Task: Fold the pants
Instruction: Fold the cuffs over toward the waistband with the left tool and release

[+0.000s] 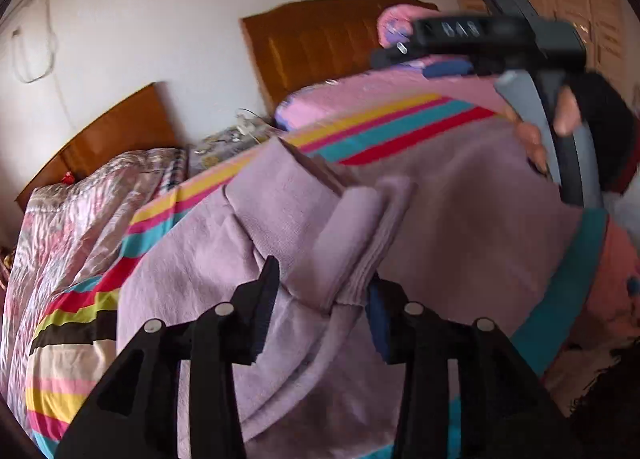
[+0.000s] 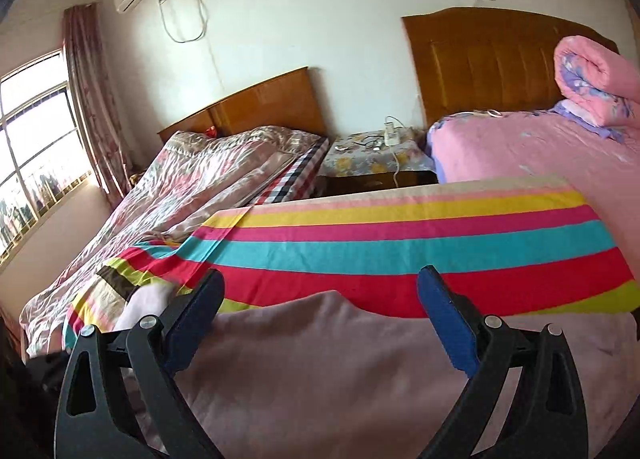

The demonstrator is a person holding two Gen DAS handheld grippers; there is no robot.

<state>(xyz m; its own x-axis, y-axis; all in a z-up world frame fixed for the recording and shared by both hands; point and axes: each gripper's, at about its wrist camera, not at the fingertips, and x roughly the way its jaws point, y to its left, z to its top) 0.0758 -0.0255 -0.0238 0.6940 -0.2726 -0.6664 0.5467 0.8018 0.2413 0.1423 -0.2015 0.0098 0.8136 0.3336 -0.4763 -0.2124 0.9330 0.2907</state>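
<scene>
Lilac fleece pants (image 1: 460, 211) lie on a striped sheet (image 1: 384, 119) over the bed. In the left wrist view a folded cuff end (image 1: 352, 243) of the pants rises between my left gripper's (image 1: 324, 283) fingers, which stand apart around it without pinching. The other gripper tool (image 1: 500, 39) and the hand holding it hover at the pants' far right edge. In the right wrist view my right gripper (image 2: 320, 283) is wide open and empty just above the pants' (image 2: 340, 359) flat far edge, with the striped sheet (image 2: 400, 243) beyond.
A second bed with a shiny floral quilt (image 2: 192, 179) stands to the left. A nightstand (image 2: 372, 159) with cables sits between two wooden headboards. A rolled pink quilt (image 2: 596, 79) lies on the pink mattress (image 2: 520, 151) at the right. A window (image 2: 32, 147) is far left.
</scene>
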